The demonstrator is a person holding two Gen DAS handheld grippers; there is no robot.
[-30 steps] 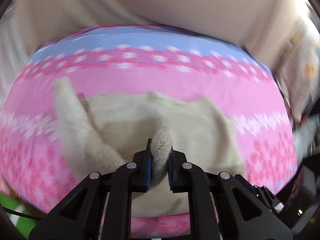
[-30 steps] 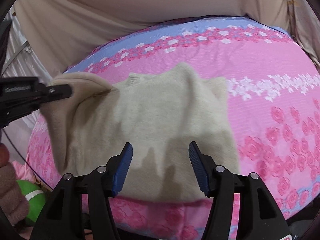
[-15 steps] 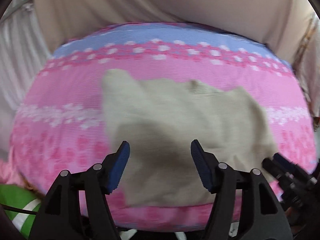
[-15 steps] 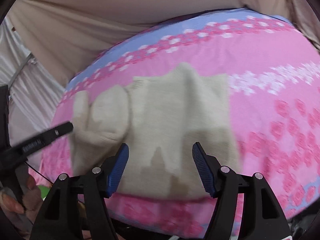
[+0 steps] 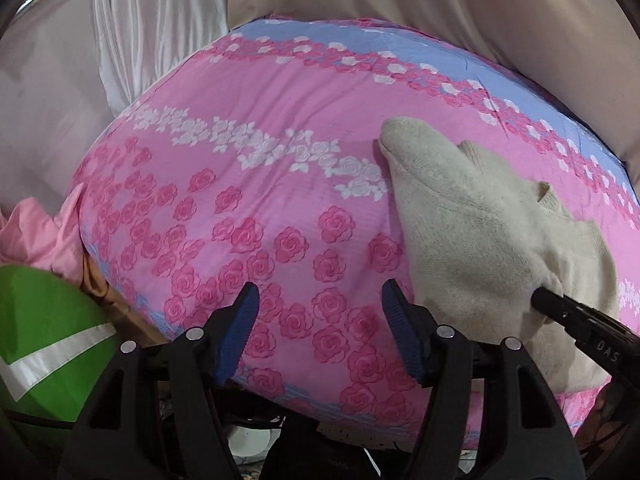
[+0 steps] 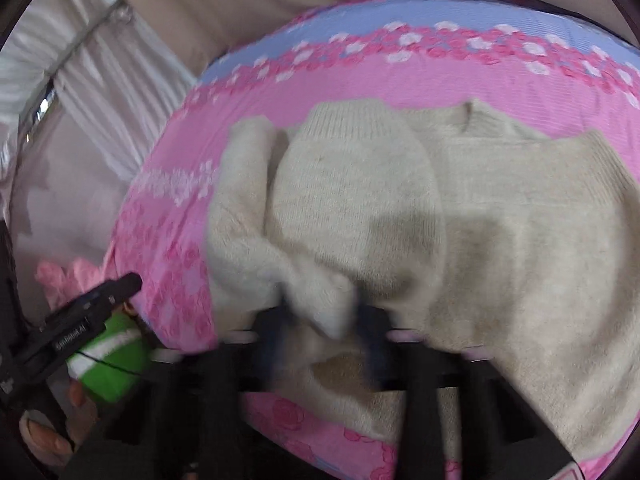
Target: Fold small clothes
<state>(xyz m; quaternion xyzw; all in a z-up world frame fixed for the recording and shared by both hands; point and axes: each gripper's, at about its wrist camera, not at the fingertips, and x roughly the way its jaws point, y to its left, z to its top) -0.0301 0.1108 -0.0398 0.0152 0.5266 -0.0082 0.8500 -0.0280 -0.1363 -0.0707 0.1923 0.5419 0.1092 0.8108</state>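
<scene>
A small cream knitted sweater (image 6: 500,216) lies on the pink rose-patterned bedcover (image 6: 168,264); its left sleeve (image 6: 352,200) is folded over the body. In the left wrist view the sweater (image 5: 472,240) lies at the right. My left gripper (image 5: 318,316) is open and empty over bare bedcover (image 5: 256,208), left of the sweater. My right gripper (image 6: 324,320) is blurred and closed on a bunched fold of the sweater's lower left part. It also shows in the left wrist view (image 5: 576,320), touching the sweater's edge.
A green object with a white stripe (image 5: 44,332) and a pink cloth (image 5: 36,236) lie left of the bed's edge. White and beige curtains (image 5: 152,28) hang behind the bed. The left gripper's body (image 6: 76,332) sits at lower left in the right wrist view.
My left gripper let go of the sleeve, opened and swung left off the sweater. My right gripper moved down onto the sweater's lower left part and closed on it.
</scene>
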